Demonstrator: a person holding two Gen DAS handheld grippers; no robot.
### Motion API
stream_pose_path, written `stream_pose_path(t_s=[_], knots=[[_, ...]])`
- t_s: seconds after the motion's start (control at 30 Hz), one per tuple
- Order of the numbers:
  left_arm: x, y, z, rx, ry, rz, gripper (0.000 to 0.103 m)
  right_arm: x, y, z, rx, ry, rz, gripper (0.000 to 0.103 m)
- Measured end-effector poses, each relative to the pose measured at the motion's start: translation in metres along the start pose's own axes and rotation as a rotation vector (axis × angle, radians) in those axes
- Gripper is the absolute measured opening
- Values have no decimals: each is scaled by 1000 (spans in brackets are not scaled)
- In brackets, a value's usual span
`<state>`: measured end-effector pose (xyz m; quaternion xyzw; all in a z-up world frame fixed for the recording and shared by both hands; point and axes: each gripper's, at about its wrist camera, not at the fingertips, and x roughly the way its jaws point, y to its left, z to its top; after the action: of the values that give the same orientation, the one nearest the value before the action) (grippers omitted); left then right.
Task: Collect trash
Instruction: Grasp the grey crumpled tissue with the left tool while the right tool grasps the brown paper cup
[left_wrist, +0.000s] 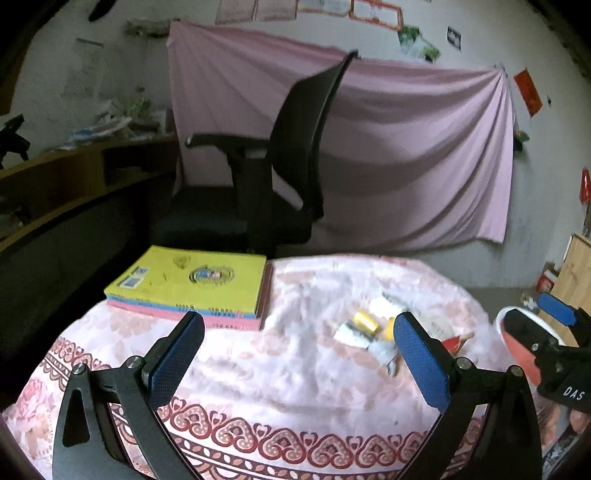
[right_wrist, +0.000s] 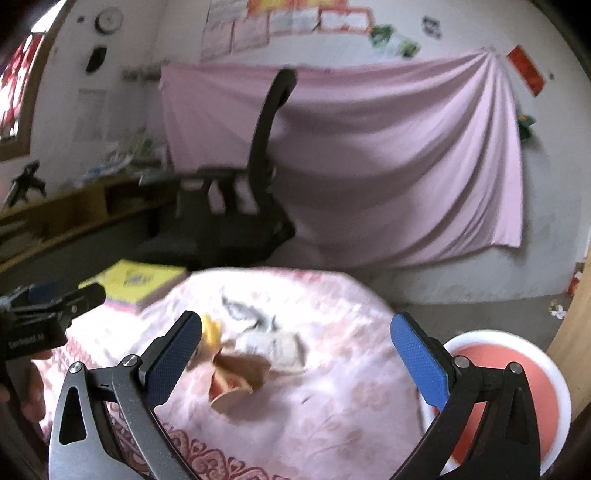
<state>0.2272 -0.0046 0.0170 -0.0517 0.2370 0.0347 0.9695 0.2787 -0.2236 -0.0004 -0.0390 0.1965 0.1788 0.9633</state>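
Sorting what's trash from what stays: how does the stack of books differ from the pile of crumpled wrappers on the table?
The yellow-topped stack of books lies flat, squared and tidy at the table's far left; the crumpled wrappers pile is loose, scattered and mixed in colour, toward the right. Both rest on the pink floral tablecloth, untouched.

Bare pink floral-clothed surface (left_wrist: 280, 369) lies open up front; stacked yellow, blue and pink books (left_wrist: 192, 288) block the far-left corner.
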Motion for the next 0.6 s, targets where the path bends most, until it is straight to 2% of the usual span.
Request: stream_pose_path(t_s=[0.17,0.27,0.33,0.4,0.47,0.53,0.6], knots=[[20,6,-3,-13,91,-39,96,27,11,-5,-7,138,67,90],[28,9,-4,-26,140,-64,85,42,16,-8,-7,214,86,86],[34,10,-5,-35,173,-78,75,52,19,-10,-8,256,95,77],[40,12,-6,-40,205,-92,71,60,23,-13,-11,302,95,72],[45,11,-7,-41,230,-111,70,64,23,-14,-12,328,96,66],[48,10,-7,-41,245,-131,68,67,22,-16,-3,346,102,55],[51,8,-7,-37,259,-153,66,67,19,-18,15,360,106,49]])
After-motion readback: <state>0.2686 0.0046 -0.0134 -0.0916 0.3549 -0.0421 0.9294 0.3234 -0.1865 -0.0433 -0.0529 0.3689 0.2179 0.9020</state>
